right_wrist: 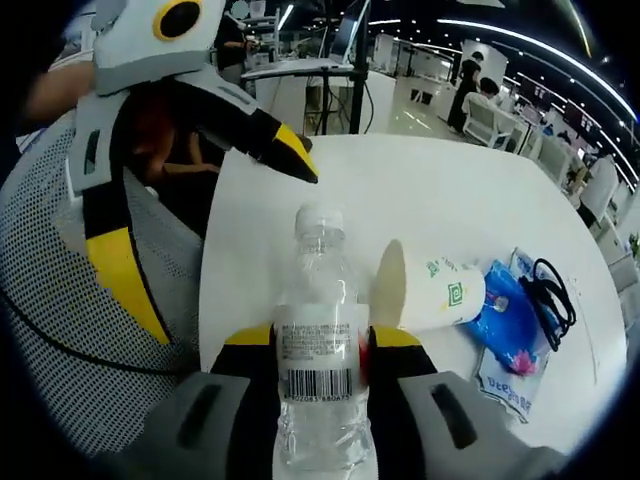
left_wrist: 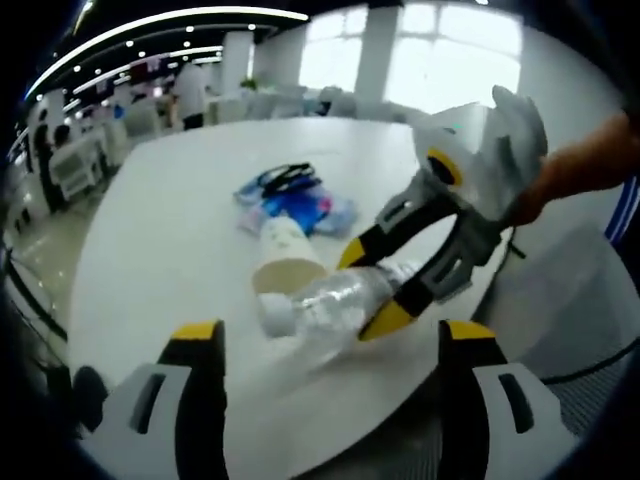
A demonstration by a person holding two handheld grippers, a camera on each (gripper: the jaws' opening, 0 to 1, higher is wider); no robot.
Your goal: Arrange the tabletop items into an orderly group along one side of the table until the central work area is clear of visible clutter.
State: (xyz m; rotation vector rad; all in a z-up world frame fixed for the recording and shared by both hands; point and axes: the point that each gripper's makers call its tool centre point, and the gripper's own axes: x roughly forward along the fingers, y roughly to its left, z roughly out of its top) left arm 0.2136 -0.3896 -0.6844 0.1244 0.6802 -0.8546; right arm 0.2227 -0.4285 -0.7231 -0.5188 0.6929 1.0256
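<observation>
- the plastic bottle (right_wrist: 320, 345) lies near the edge of the round white table (left_wrist: 180, 200), cap end outward, clamped between the right gripper (left_wrist: 385, 290)'s yellow-tipped jaws.
- a paper cup (left_wrist: 285, 255) lies on its side just beside the bottle, open mouth toward the table edge.
- past the cup sit blue packets (left_wrist: 300, 210) with a black cable (right_wrist: 548, 290) on top, bunched together.
- the left gripper (left_wrist: 330, 345) hovers over the near edge, jaws spread wide with nothing between them.
- the tabletop is glossy and bare beyond these items.
- around it: an open office with bright windows (left_wrist: 420, 60), ceiling light strips, desks, chairs and people in the background; a mesh chair back (right_wrist: 60, 260) stands beside the table.
</observation>
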